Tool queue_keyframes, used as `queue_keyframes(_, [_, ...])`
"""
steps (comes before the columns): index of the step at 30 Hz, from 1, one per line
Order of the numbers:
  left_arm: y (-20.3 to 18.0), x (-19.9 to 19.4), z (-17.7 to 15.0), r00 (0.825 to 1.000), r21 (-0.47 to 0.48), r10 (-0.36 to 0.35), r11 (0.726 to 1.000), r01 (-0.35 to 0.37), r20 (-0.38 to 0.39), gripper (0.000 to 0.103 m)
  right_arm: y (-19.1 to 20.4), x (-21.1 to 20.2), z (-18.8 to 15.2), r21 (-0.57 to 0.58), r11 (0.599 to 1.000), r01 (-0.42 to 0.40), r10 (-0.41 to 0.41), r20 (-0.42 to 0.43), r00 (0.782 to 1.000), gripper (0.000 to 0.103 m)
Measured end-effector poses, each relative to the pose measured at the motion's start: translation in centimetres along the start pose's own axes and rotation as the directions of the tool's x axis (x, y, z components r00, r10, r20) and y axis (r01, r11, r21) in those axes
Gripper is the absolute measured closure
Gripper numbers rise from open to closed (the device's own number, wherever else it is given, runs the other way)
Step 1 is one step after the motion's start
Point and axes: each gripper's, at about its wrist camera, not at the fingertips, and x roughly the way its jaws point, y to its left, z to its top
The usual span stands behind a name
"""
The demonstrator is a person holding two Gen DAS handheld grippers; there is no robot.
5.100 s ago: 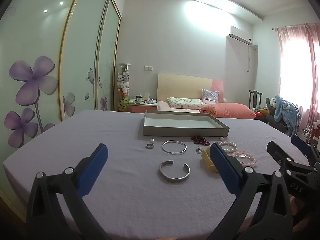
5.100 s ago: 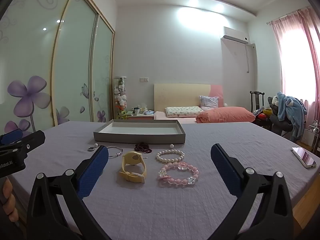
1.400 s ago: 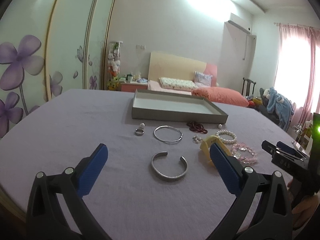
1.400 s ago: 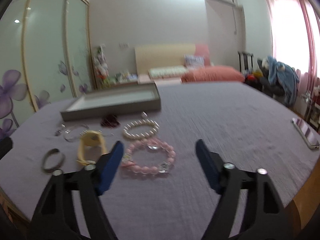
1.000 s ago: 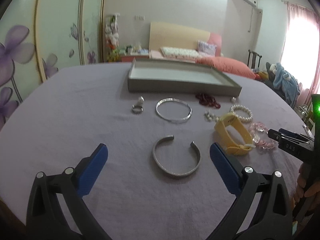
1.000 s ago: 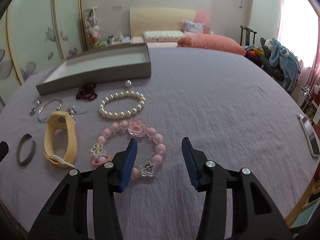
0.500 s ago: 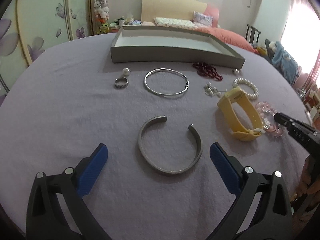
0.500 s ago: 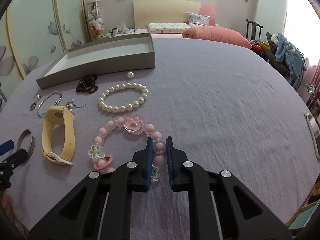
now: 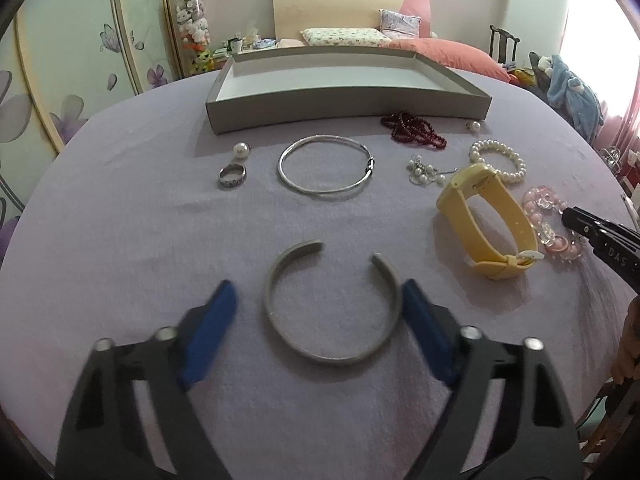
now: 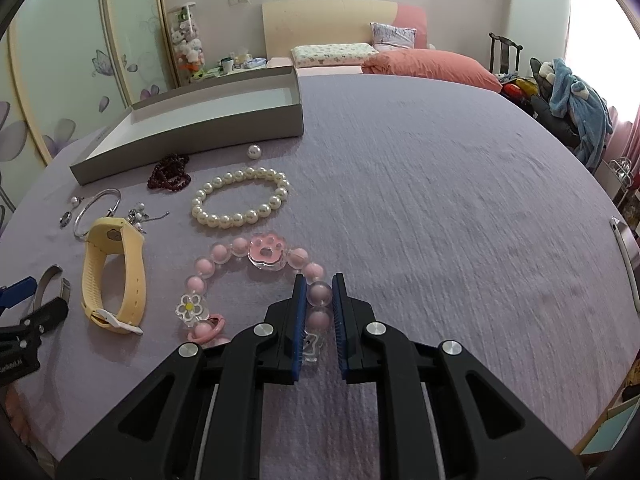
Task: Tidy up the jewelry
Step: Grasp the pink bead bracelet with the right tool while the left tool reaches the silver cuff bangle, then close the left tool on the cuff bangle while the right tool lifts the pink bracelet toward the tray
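Note:
My right gripper (image 10: 319, 286) is shut on the pink bead bracelet (image 10: 240, 247), pinching a bead on its near right side; the bracelet still lies on the purple bedspread and also shows in the left wrist view (image 9: 540, 200). My left gripper (image 9: 320, 304) is open, its blue pads on either side of the grey open cuff bangle (image 9: 332, 308). The empty grey tray (image 9: 348, 110) sits beyond the jewelry; it also shows in the right wrist view (image 10: 192, 140).
On the bedspread lie a yellow watch band (image 9: 486, 220), pearl bracelet (image 10: 240, 198), thin silver bangle (image 9: 326, 168), dark red beads (image 9: 412, 128), a ring (image 9: 231, 174), loose pearls and earrings (image 9: 424, 170). A phone (image 10: 628, 252) lies at the right.
My left gripper has moved down and forward and narrowed around the cuff bangle. My right gripper stays shut on the pink bracelet, having closed about a second ago.

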Motion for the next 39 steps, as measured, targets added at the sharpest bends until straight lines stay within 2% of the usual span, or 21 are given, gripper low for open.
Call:
queue_keyframes(1, [0.0, 0.0, 0.1, 1.000, 0.001, -0.002, 1.000, 0.002, 0.005, 0.037, 0.0, 0.0, 0.0, 0.001, 1.000, -0.002, 0.002, 0.000, 1.000, 0.089])
queue_keyframes(10, [1.2, 0.0, 0.6, 0.999, -0.057, -0.049, 0.997, 0.050, 0.008, 0.037, 0.2, 0.1, -0.1, -0.008, 1.000, 0.014, -0.014, 0.000, 1.000, 0.089])
queue_keyframes(12, [1.6, -0.1, 0.7, 0.999, -0.073, -0.045, 0.996, 0.046, 0.013, 0.037, 0.1, 0.1, -0.1, -0.004, 1.000, 0.022, -0.022, -0.003, 1.000, 0.084])
queue_keyframes(14, [2.0, -0.2, 0.8, 0.999, -0.085, -0.044, 0.995, 0.045, 0.018, 0.037, -0.2, 0.1, -0.1, 0.004, 1.000, 0.025, -0.025, -0.006, 1.000, 0.068])
queue_keyframes(15, [2.1, -0.2, 0.8, 0.999, -0.089, -0.044, 0.995, 0.046, 0.020, 0.037, -0.4, 0.1, -0.2, 0.005, 1.000, 0.021, -0.021, -0.006, 1.000, 0.067])
queue_keyframes(16, [2.2, -0.3, 0.8, 0.999, -0.092, -0.044, 0.995, 0.046, 0.024, 0.037, -0.3, 0.1, -0.2, -0.004, 1.000, 0.019, -0.019, -0.004, 1.000, 0.067])
queue_keyframes(18, [2.4, -0.6, 0.8, 0.998, -0.102, -0.044, 0.994, 0.047, 0.034, 0.037, -0.2, 0.1, -0.2, -0.021, 1.000, -0.009, 0.009, -0.004, 1.000, 0.088])
queue_keyframes(19, [2.6, -0.7, 0.9, 0.998, -0.106, -0.045, 0.993, 0.049, 0.039, 0.037, -0.3, 0.0, -0.2, -0.018, 1.000, -0.012, 0.012, -0.004, 1.000, 0.089])
queue_keyframes(23, [3.2, -1.6, 1.1, 0.997, -0.130, -0.039, 0.990, 0.049, 0.074, 0.037, -0.7, -1.4, 0.1, -0.001, 0.998, -0.060, 0.060, 0.064, 0.996, 0.089])
queue_keyframes(28, [4.6, -3.7, 1.6, 0.988, -0.168, -0.025, 0.984, 0.051, 0.153, 0.037, -0.3, -4.6, 1.5, -0.029, 0.994, -0.104, 0.108, 0.190, 0.976, 0.089])
queue_keyframes(35, [5.4, -6.6, 2.1, 0.962, -0.191, 0.012, 0.981, 0.041, 0.272, 0.037, 0.8, -5.8, 3.4, -0.064, 0.990, -0.122, 0.135, 0.252, 0.958, 0.089])
queue_keyframes(39, [5.6, -7.4, 2.4, 0.952, -0.192, 0.020, 0.981, 0.042, 0.307, 0.037, 1.3, -6.2, 4.4, -0.076, 0.989, -0.130, 0.146, 0.276, 0.950, 0.089])
